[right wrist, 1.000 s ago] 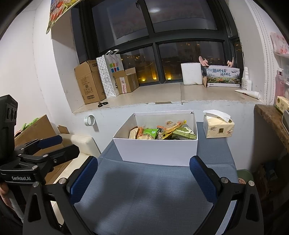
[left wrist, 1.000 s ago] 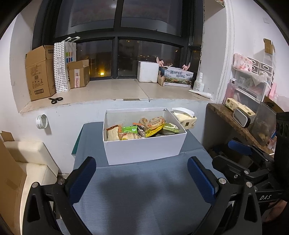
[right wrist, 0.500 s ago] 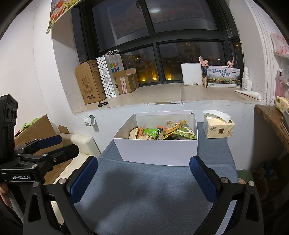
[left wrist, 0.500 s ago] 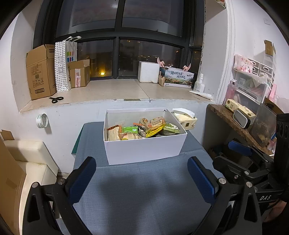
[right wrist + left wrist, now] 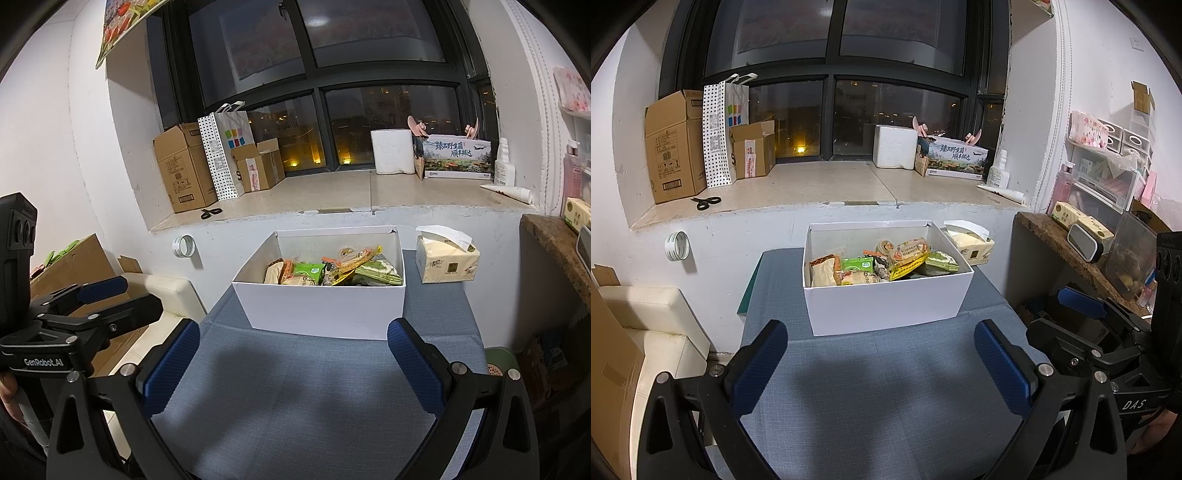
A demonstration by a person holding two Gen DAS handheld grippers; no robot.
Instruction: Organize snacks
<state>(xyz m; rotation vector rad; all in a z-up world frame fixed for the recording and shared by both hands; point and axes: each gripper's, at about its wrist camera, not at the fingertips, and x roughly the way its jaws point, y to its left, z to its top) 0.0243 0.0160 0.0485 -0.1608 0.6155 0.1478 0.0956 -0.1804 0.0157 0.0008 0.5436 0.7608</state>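
A white open box [image 5: 886, 304] stands on the blue-grey table [image 5: 879, 398], filled with several snack packets [image 5: 882, 260], among them a green one and a yellow one. It also shows in the right wrist view [image 5: 325, 308] with the snacks [image 5: 332, 269]. My left gripper [image 5: 879, 363] is open and empty, held over the table in front of the box. My right gripper [image 5: 293, 365] is open and empty, also short of the box. Each gripper shows at the edge of the other's view.
A tissue pack [image 5: 445, 260] stands on the table right of the box. A windowsill behind holds cardboard boxes [image 5: 674, 146], a dotted paper bag, scissors [image 5: 705, 201] and a foam box. A cluttered shelf [image 5: 1082, 243] is at the right, a white cushion [image 5: 650, 325] at the left.
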